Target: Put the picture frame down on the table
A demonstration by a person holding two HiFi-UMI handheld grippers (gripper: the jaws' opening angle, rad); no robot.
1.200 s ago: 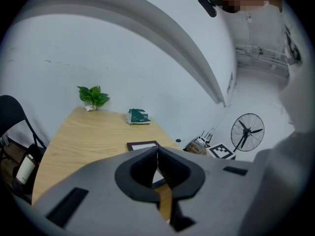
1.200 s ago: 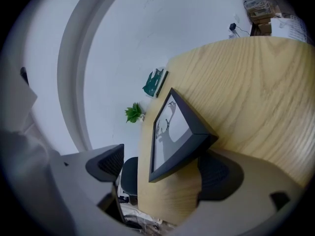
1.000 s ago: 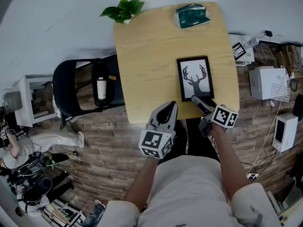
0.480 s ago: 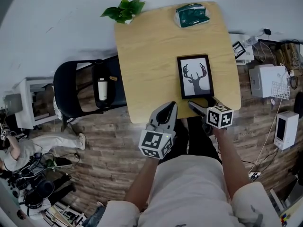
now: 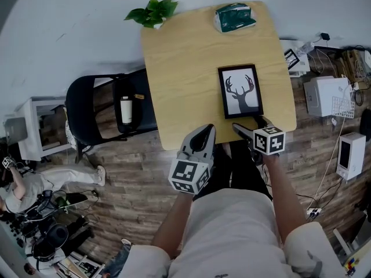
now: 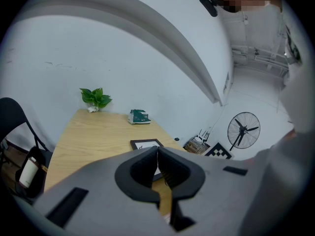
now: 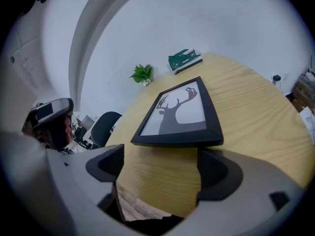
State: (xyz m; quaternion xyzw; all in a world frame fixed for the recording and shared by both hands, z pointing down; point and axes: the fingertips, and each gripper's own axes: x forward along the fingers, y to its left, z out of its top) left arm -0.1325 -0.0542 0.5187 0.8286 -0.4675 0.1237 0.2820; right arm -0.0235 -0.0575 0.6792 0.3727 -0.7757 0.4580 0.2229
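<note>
The black picture frame [image 5: 240,91] with a deer silhouette lies flat on the wooden table [image 5: 185,68], near its front right edge. My right gripper [image 5: 246,127] hovers just off the table's front edge, a short way from the frame's near side, and is open with nothing in it. In the right gripper view the frame [image 7: 182,114] lies ahead of the wide-apart jaws of the right gripper [image 7: 160,168], apart from them. My left gripper [image 5: 204,132] sits at the table's front edge, left of the frame, shut and empty. In the left gripper view the frame [image 6: 145,144] shows just past the left gripper [image 6: 158,154].
A small green plant [image 5: 152,11] and a green packet [image 5: 234,17] sit at the table's far edge. A black chair [image 5: 95,106] holding a bottle [image 5: 126,108] stands left of the table. White boxes [image 5: 324,97] crowd the floor on the right. A fan [image 6: 244,130] stands further off.
My right gripper has drawn back from the frame's near corner toward the table's front edge. The frame stays flat on the table. The left gripper has hardly moved.
</note>
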